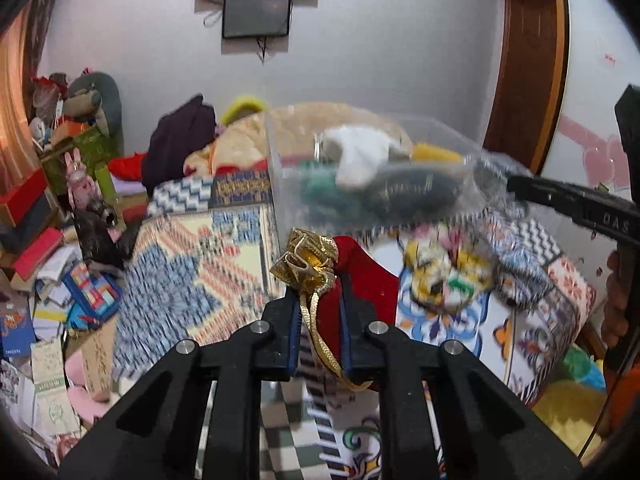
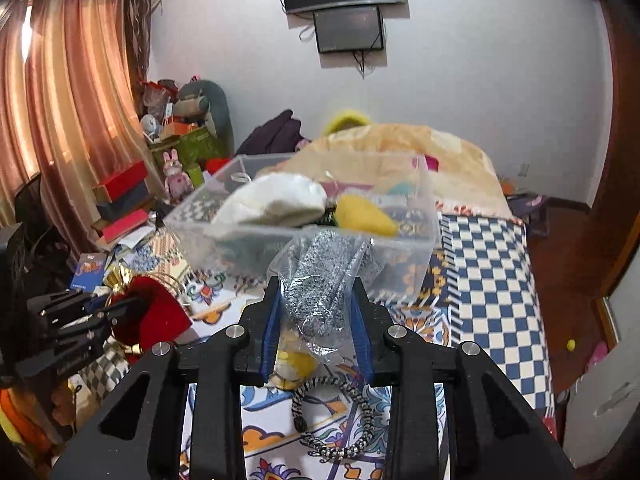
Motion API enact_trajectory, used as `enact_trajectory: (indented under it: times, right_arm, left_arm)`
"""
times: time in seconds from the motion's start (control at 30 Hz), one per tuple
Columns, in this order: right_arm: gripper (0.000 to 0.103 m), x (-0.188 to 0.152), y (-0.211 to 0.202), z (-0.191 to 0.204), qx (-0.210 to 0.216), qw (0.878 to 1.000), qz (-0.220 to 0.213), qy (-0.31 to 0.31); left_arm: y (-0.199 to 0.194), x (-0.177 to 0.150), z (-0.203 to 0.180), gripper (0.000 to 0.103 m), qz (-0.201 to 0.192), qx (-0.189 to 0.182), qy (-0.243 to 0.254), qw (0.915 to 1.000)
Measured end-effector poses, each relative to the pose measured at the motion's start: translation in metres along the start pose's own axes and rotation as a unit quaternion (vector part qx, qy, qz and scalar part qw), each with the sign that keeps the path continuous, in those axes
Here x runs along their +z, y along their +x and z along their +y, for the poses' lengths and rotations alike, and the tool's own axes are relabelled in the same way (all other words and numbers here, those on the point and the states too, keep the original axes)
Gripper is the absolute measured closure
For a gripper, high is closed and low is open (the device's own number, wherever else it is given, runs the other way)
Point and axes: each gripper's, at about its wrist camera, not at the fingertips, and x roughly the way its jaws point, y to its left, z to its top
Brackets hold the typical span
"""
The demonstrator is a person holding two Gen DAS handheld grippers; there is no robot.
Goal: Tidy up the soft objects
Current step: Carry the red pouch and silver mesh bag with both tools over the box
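In the left wrist view my left gripper (image 1: 319,290) is shut on a red velvet pouch (image 1: 368,272) with a gold ribbon bow (image 1: 308,260), held above the bedspread. Just behind it stands a clear plastic box (image 1: 280,196) holding white, yellow, green and dark soft items. My right gripper (image 2: 316,286) is shut on a clear plastic bag with a grey speckled knit (image 2: 320,292) inside, right in front of the box (image 2: 224,248). The right wrist view shows the left gripper (image 2: 128,306) at the left with the red pouch (image 2: 164,312). The right gripper (image 1: 516,188) reaches in from the right of the left wrist view.
A patterned bedspread (image 2: 492,280) covers the bed, with a beige blanket heap (image 2: 440,152) behind the box. A black-and-white braided loop (image 2: 336,424) and a yellow plush (image 2: 294,364) lie under the right gripper. Books, boxes and toys (image 1: 48,240) crowd the left side.
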Motion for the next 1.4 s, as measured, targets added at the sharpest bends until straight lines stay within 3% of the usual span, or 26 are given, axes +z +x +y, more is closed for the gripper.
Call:
enact_trajectory:
  times: [0.3, 0.57, 0.77, 0.9, 1.17, 1.4]
  right_arm:
    - [0.075, 0.014, -0.013, 0.001, 0.004, 0.999, -0.033, -0.005]
    - [0.075, 0.032, -0.013, 0.0, 0.001, 0.998, -0.068, -0.006]
    - [0.075, 0.042, 0.012, -0.004, 0.009, 0.998, -0.059, 0.013]
    - [0.075, 0.048, 0.03, -0.001, 0.006, 0.999, -0.049, 0.013]
    - [0.075, 0.055, 0.052, -0.001, 0.007, 0.999, -0.03, 0.022]
    - [0.075, 0.055, 0.067, -0.002, 0.007, 1.0, -0.007, 0.029]
  left_arm:
    - [-0.028, 0.047, -0.01, 0.088, -0.084, 0.008, 0.024, 0.9961]
    - [-0.019, 0.072, -0.011, 0.088, -0.121, 0.035, 0.029, 0.9916]
    - [-0.003, 0.086, -0.009, 0.088, -0.135, 0.036, 0.027, 0.9898]
    - [0.016, 0.093, -0.01, 0.088, -0.129, 0.04, 0.03, 0.9903]
    - [0.068, 0.094, -0.002, 0.088, -0.071, 0.044, 0.018, 0.9964]
    - [0.09, 0.094, -0.008, 0.088, -0.044, 0.045, 0.028, 0.9976]
